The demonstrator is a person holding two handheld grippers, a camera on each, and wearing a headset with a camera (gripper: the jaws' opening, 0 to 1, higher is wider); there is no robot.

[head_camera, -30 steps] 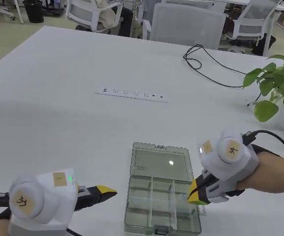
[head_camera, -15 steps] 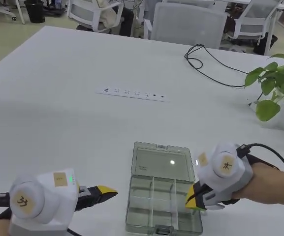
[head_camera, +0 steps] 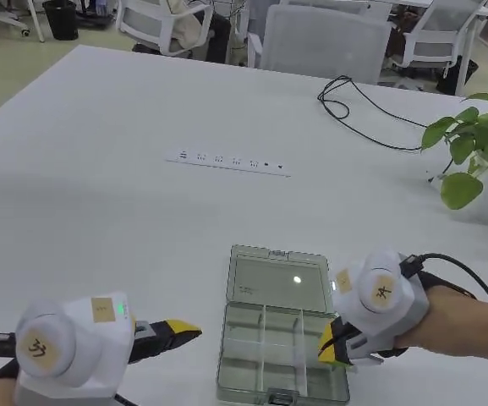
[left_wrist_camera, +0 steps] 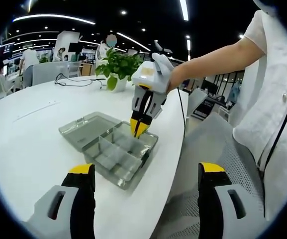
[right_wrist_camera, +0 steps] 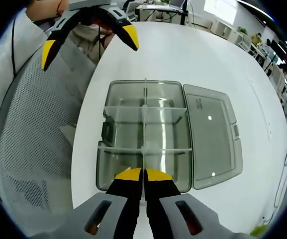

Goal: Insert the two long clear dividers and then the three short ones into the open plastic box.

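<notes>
The box [head_camera: 244, 364] lay open close to the table's [head_camera: 100, 169] near edge, its lid [head_camera: 277, 283] folded flat on the far side, touching the base along the hinge. Clear dividers [right_wrist_camera: 144, 124] already stood inside the base: one ran left to right and two crossed it. The right gripper [head_camera: 328, 351] hung over the box's right rim with its jaws pressed together, tips pointing down into the base. In its own view the yellow tips [right_wrist_camera: 143, 175] met in line with the end of the left-to-right divider, but whether the clear strip sat between them could not be told. The left gripper [head_camera: 180, 331] was held left of the box and apart from it, jaws spread wide with nothing between them. In its own view [left_wrist_camera: 145, 169] the box [left_wrist_camera: 118, 154] lay ahead with the right gripper [left_wrist_camera: 138, 128] above its far side. The table beyond the lid was open and white as far as a power strip [head_camera: 227, 161] lying flat well away. Further still, a black cable [head_camera: 362, 110] looped at the far right, beside a leafy plant [head_camera: 480, 144] at the right edge. From the right gripper view the table's near edge ran just past the box [right_wrist_camera: 118, 127], with a mesh chair [right_wrist_camera: 34, 149] below it and the left gripper [right_wrist_camera: 88, 40] spread over that edge.
</notes>
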